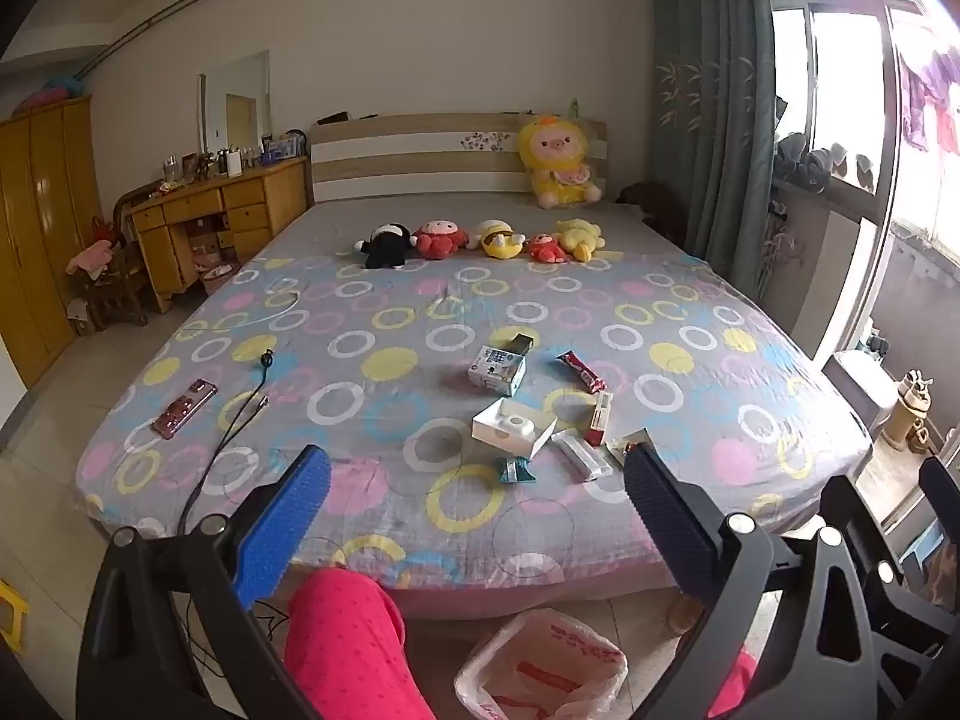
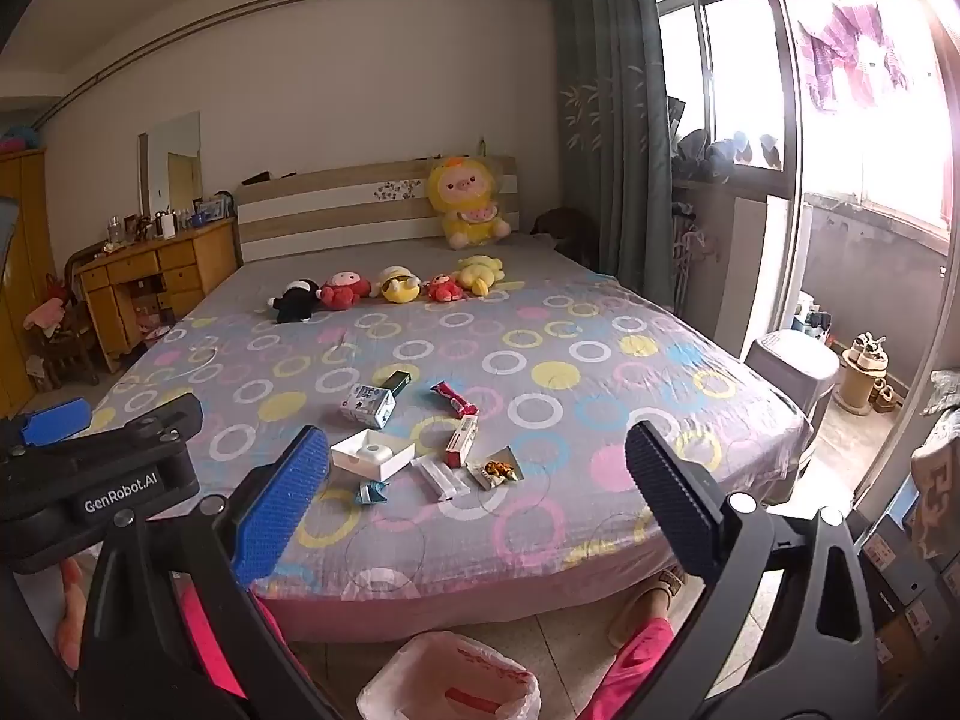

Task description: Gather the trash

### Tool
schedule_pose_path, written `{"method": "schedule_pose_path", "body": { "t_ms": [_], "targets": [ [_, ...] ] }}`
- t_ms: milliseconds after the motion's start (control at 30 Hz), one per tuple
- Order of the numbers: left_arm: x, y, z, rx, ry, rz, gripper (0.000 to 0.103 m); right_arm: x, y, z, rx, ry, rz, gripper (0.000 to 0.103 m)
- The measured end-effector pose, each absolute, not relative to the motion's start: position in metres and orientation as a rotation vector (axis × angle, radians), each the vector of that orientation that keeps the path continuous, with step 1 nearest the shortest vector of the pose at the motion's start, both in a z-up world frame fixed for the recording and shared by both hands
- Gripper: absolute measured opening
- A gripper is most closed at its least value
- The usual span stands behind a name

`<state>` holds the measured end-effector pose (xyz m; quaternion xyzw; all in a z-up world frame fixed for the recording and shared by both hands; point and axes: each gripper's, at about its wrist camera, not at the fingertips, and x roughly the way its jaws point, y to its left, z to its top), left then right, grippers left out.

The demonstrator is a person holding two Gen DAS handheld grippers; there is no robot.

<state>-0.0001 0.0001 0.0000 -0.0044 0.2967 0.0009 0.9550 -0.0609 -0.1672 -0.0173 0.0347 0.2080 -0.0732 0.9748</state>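
Trash [image 1: 543,420] is seen strewn near the bed's [image 1: 690,360] foot | bag [image 1: 540,669] is set on floor below bed | left claw [image 1: 474,522] and right claw [image 2: 474,504] are held wide, empty

Bed sheet [image 1: 690,324]: grey, printed with yellow, pink, blue and white rings and dots. Snack wrapper [image 1: 581,371]: red. Open box [image 1: 510,427]: white. Bin bag [image 1: 540,669]: white with red print. Trouser leg [image 1: 348,648]: bright pink, finely dotted. Curtain [image 1: 714,90]: grey-green with a pale leaf pattern.
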Motion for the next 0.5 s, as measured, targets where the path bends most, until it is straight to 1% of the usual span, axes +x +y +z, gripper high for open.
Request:
{"method": "schedule_pose_path", "body": {
  "t_ms": [500],
  "targets": [
    [-0.0032, 0.0005, -0.0092, -0.004, 0.606, 0.000, 0.096, -0.0602, -0.1653, -0.0157, 0.072, 0.421, -0.151, 0.097]
  ]
}}
